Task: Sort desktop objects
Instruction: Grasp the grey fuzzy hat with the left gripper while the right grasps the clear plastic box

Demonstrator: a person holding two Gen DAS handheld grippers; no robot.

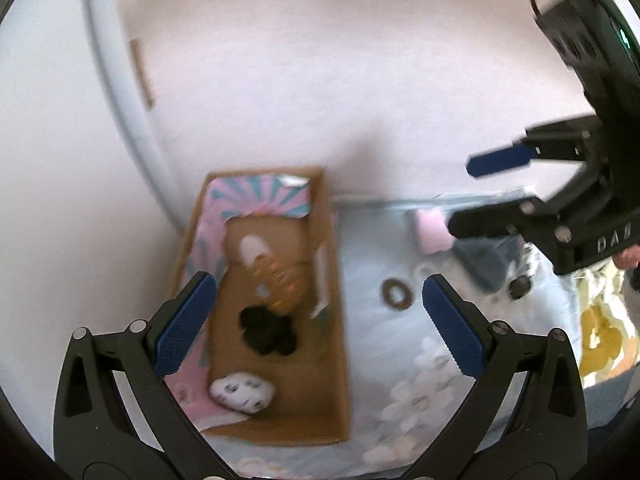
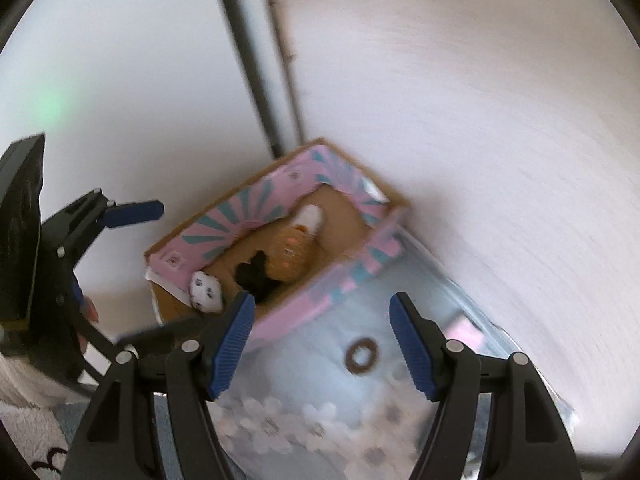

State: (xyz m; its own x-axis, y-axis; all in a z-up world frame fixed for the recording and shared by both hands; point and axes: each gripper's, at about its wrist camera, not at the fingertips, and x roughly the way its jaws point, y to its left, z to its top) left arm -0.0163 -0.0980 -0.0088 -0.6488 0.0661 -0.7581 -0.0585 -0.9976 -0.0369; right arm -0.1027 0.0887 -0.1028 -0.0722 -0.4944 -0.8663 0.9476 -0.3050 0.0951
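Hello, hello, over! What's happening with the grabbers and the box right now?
Both grippers, left and right, jaws open, empty. Cardboard box holds several items. Brown ring outside on cloth. Nothing blocking it.

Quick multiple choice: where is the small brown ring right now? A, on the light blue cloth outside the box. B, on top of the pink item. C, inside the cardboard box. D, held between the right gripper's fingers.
A: the brown ring lies on the light blue cloth, outside the cardboard box, with nothing gripping it.
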